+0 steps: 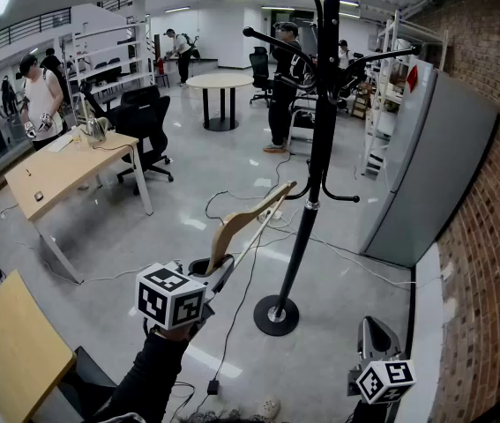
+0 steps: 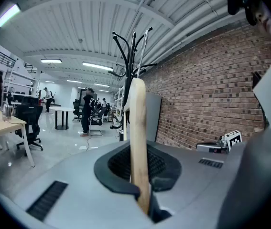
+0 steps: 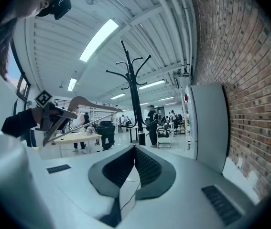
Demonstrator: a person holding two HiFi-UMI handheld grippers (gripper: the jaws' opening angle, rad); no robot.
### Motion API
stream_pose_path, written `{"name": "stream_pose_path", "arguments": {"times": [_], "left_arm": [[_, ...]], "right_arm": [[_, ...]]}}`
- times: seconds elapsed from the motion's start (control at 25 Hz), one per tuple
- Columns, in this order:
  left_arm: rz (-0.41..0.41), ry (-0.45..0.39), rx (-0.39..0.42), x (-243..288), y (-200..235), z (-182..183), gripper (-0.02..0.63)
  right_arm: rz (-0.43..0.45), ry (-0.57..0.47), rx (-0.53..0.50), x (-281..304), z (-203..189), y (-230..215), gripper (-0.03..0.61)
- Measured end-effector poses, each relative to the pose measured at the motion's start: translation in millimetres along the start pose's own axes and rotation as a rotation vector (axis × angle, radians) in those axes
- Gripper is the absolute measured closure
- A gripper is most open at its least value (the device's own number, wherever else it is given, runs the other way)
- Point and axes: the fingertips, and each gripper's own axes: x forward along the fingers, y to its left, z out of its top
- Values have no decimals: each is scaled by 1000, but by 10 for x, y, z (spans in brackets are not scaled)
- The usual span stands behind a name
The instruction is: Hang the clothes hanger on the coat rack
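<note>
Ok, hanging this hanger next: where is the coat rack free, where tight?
Every peg on the coat rack looks bare, upper arms and low hooks. Open floor left of its pole; grey cabinet and brick wall crowd the right.

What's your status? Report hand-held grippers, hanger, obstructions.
Left hand-held gripper shut on wooden hanger. Right hand-held gripper shut, empty, low. Hanger raised beside coat rack, not hung. Nothing between them.
</note>
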Motion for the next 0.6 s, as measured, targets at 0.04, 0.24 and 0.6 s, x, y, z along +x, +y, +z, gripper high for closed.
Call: {"name": "stream_pose_path", "arguments": {"times": [0.04, 0.24, 0.6], "left_arm": [[6, -5, 6, 59, 23, 44, 607], [27, -7, 21, 422, 64, 239, 607], [101, 19, 53, 921, 391, 646, 607]], "right_arm": [[2, -5, -3, 52, 14, -59, 571], [2, -12, 1, 256, 43, -450, 571], [38, 13, 28, 653, 27, -890, 569]]}}
